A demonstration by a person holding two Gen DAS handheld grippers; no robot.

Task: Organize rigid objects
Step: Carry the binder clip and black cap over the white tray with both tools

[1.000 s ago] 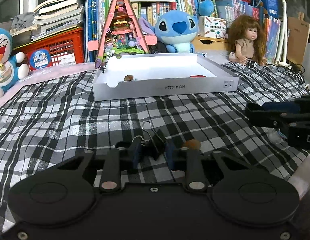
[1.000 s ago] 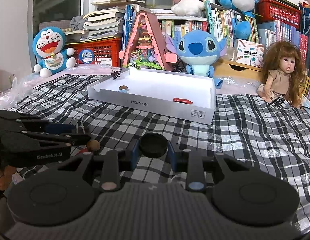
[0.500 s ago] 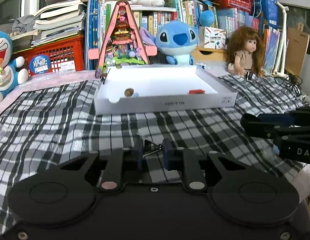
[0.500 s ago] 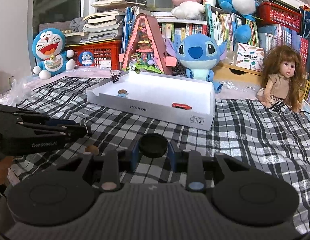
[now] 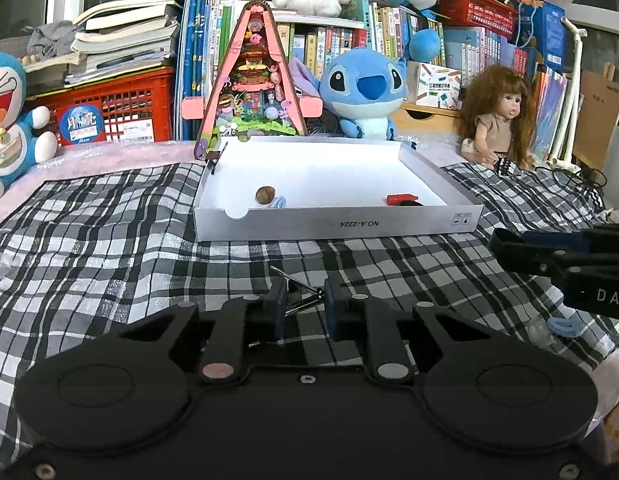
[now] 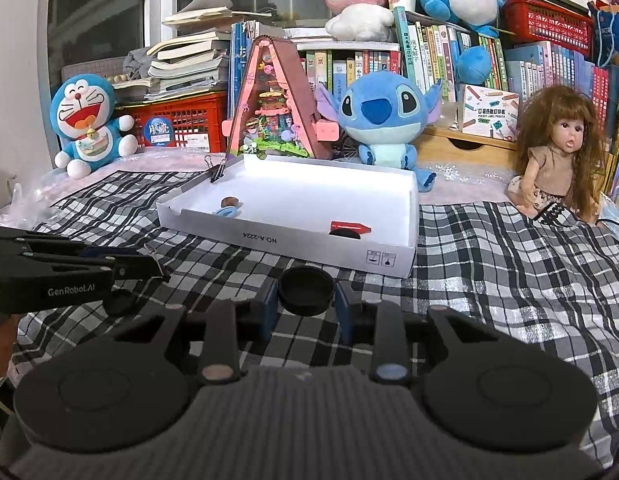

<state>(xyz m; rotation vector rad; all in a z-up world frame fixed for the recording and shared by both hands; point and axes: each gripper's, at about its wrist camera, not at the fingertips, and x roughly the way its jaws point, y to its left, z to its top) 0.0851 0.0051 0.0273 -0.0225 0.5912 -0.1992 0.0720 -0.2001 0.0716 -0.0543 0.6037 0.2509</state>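
My left gripper (image 5: pixel 303 302) is shut on a small binder clip (image 5: pixel 318 292), whose wire handles stick out above the blue pads, clear of the checked cloth (image 5: pixel 109 248). My right gripper (image 6: pixel 305 306) is shut on a black round cap (image 6: pixel 306 289). Ahead stands the shallow white box (image 5: pixel 337 226), also seen in the right wrist view (image 6: pixel 269 240). In it lie a brown nut (image 5: pixel 265 194), a pale blue ring (image 5: pixel 280 202) and a red piece (image 5: pixel 401 199) beside a black cap. Another binder clip (image 6: pixel 217 172) grips its far left corner.
A pale blue ring (image 5: pixel 561 326) lies on the cloth under the right gripper. A dark round thing (image 6: pixel 121 302) sits beneath the left gripper. Plush toys, a doll (image 6: pixel 561 156), a pink toy house (image 5: pixel 255 92), books and a red crate line the back.
The left gripper closed on the binder clip and lifted it off the cloth; the brown nut beside it is out of sight. The right gripper and its cap stayed put.
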